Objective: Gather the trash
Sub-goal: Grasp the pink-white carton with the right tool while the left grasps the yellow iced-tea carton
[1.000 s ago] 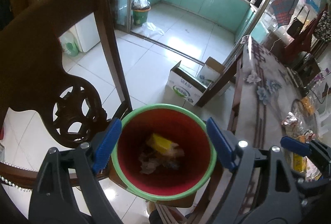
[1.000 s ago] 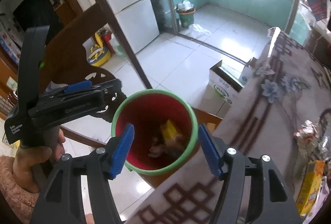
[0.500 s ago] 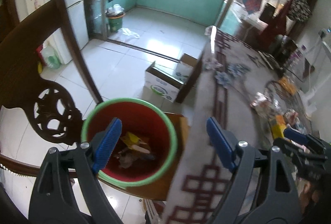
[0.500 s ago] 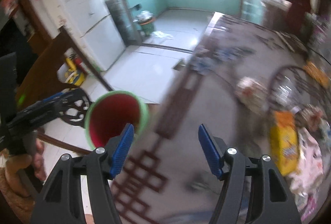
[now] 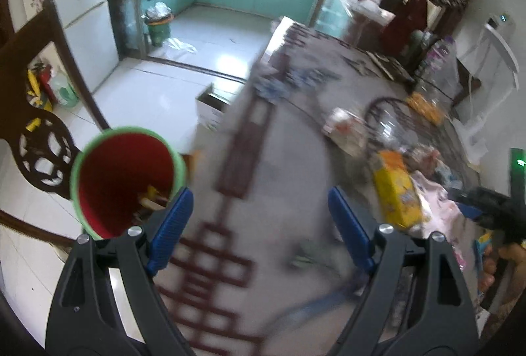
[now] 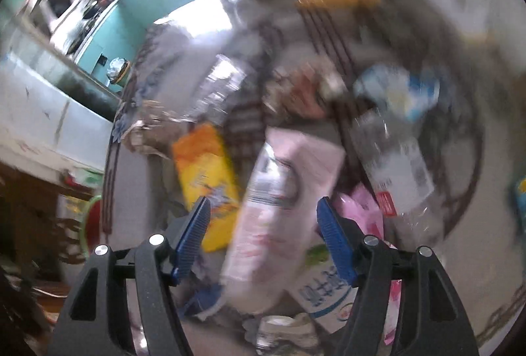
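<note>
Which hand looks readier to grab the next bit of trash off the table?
Right. Its hand-held gripper hangs open over the pile, jaws just widening, a pale pink packet between them. The left hand-held gripper is open over bare tablecloth beside the bin.

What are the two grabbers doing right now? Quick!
Left hand-held gripper: open, holding nothing.
Right hand-held gripper: open and just widened, over a pink-and-white packet, not gripping it.

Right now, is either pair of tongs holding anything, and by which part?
Nothing is held. The left tongs stand open over bare table. The right tongs straddle a pale pink packet with gaps showing on both sides.
</note>
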Demonstrator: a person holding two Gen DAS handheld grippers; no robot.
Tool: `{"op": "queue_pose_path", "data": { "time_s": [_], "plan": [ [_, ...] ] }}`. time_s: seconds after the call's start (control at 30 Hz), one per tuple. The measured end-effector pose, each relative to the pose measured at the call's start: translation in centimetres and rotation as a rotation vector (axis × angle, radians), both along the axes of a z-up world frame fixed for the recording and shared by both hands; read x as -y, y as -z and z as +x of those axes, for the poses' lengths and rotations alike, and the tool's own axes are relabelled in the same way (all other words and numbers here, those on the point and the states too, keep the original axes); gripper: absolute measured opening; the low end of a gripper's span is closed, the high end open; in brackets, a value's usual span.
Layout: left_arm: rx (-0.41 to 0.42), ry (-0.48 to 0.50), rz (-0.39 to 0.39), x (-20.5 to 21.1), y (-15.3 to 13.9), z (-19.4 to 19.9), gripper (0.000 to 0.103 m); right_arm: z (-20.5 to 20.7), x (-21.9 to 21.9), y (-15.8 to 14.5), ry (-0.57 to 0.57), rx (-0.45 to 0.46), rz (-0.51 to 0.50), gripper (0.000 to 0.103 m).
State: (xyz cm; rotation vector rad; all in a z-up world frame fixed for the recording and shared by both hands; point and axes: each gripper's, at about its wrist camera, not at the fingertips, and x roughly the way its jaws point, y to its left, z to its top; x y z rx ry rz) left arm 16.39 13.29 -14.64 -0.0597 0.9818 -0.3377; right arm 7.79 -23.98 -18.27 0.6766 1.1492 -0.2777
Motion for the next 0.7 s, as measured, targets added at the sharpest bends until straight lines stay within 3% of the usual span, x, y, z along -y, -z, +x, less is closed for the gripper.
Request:
{"op": "queue_pose_path", "data": {
  "time_s": [0.17, 0.37, 0.43, 0.47, 0.6, 0.7],
  "plan": [
    [-0.002, 0.031, 0.025, 4.7, 0.2, -3.2, 0.082, 0.4, 2.8, 3.2, -0.028, -0.036, 0.196, 0.066],
    [-0.006, 0.012, 0.039, 7.7, 0.0, -4.9, 0.082, 1.5, 4.2, 4.7, -0.104, -0.047, 0.302, 0.062],
    [0.0, 0.007, 0.043, 8.5, -0.4, -5.0, 0.082, 1.3, 4.2, 4.5, -0.125, -0.025, 0.332, 0.053],
    [0.003, 0.006, 0.046, 9.0, -0.5, -5.0, 0.082, 1.1, 4.4, 4.5, -0.134, -0.016, 0.341, 0.043],
    [0.013, 0.023, 0.056, 11.2, -0.8, -4.8, 0.082, 0.1, 5.1, 2.6, -0.156, 0.063, 0.372, 0.04],
    [-0.026, 0.056, 0.043, 13.9, 0.1, -3.4, 0.082, -1.1, 6.1, 0.2, -0.159, 0.139, 0.35, 0.04]
  ]
}}
